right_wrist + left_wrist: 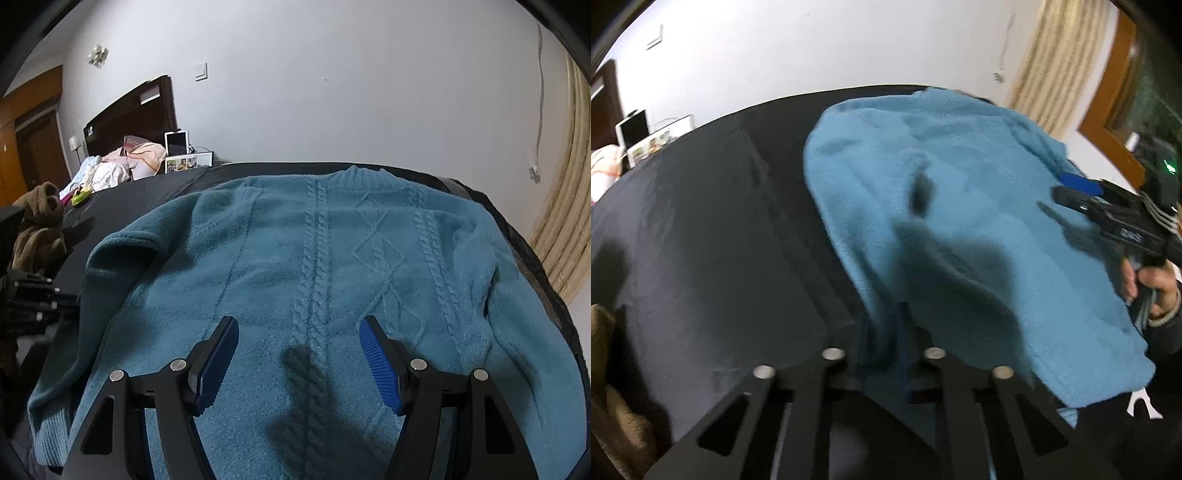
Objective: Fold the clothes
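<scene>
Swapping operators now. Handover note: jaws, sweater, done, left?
Left gripper: shut on the blue sweater at its left edge.
Right gripper: jaws open above the sweater's lower middle, holding nothing.
Sweater: spread front-up on the black table, collar at the far side.
Done: laid out; no clear fold yet.
Left: probably fold the gripped side inward, then the rest.

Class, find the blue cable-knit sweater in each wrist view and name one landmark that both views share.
Left wrist view: the blue cable-knit sweater fills the centre and right, its near edge pinched in the left gripper.
Right wrist view: the sweater lies spread across the centre.
Shared landmark: the small white screen against the wall.
</scene>
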A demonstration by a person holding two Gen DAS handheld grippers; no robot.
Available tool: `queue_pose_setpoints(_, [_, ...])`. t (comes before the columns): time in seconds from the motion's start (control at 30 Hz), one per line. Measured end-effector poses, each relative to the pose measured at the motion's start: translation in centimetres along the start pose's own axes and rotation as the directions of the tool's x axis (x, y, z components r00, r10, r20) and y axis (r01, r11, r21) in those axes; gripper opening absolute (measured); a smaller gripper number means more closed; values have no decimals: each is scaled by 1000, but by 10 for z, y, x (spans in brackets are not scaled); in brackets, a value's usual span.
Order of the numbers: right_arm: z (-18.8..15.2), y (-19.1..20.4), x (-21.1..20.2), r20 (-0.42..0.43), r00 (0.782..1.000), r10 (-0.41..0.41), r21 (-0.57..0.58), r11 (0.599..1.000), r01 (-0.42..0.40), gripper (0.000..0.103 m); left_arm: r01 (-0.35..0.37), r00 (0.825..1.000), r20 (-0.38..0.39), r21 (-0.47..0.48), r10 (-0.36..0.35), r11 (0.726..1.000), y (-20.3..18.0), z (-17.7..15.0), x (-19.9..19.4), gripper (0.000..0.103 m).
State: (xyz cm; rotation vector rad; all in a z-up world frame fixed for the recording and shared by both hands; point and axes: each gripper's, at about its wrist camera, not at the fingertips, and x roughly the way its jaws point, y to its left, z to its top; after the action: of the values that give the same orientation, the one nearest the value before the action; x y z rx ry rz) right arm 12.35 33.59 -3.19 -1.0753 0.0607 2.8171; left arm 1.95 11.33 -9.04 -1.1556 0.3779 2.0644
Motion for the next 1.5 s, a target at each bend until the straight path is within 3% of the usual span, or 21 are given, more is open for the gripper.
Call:
queue_pose_setpoints(0.17, [-1, -1, -2, -9, 1000, -5, -4, 1000, 5, 70, -189, 982, -14, -80, 189, 979, 43, 11, -12, 6])
queue_pose_setpoints(0.33, [-4, -7, -7, -30, 1000, -4, 12, 1000, 5, 70, -388, 914, 44, -187, 402, 902, 96, 36, -45, 6])
queue_pose_setpoints(0.47, [-9, -9, -12, -48, 999, -10, -9, 1000, 10, 70, -409, 902, 40, -234, 430, 882, 117, 51, -46, 6])
queue_pose_setpoints(0.67, [-30, -14, -21, -110, 994, 30, -50, 998, -36, 70, -484, 873, -36, -202, 487, 852, 122, 50, -12, 10])
queue_pose_setpoints(0.77, [-44, -15, -29, -132, 991, 37, -84, 995, -49, 70, -480, 876, -65, -209, 477, 852, 123, 43, -4, 14])
queue_pose_setpoints(0.83, [-52, -12, -37, -138, 989, 47, -114, 991, -63, 70, -474, 879, -56, -220, 474, 853, 121, 39, -9, 29])
queue_pose_setpoints(0.9, [-59, -6, -46, -139, 986, 92, -139, 984, -111, 70, -458, 884, -25, -239, 466, 856, 115, 36, -19, 62])
queue_pose_setpoints(0.97, [-64, 1, -55, -147, 975, 165, -155, 970, -188, 70, -448, 883, 20, -261, 468, 855, 107, 32, -33, 80])
queue_pose_setpoints(1.07, [-74, 19, -74, -164, 938, 305, -209, 919, -335, 70, -442, 878, 65, -270, 474, 855, 94, 26, -48, 81])
queue_pose_setpoints(1.27, [-98, 61, -108, -212, 885, 415, -347, 815, -465, 70, -365, 911, 110, -239, 398, 900, 54, 13, -58, 81])
queue_pose_setpoints(1.33, [-104, 69, -109, -231, 892, 389, -365, 815, -450, 70, -331, 925, 119, -216, 362, 919, 37, 8, -58, 81])
queue_pose_setpoints(1.43, [-111, 72, -98, -256, 918, 303, -360, 851, -382, 68, -283, 944, 124, -178, 307, 942, 14, 3, -52, 81])
queue_pose_setpoints(1.5, [-113, 68, -91, -258, 931, 258, -341, 877, -337, 50, -259, 952, 121, -162, 280, 952, -1, -1, -49, 81])
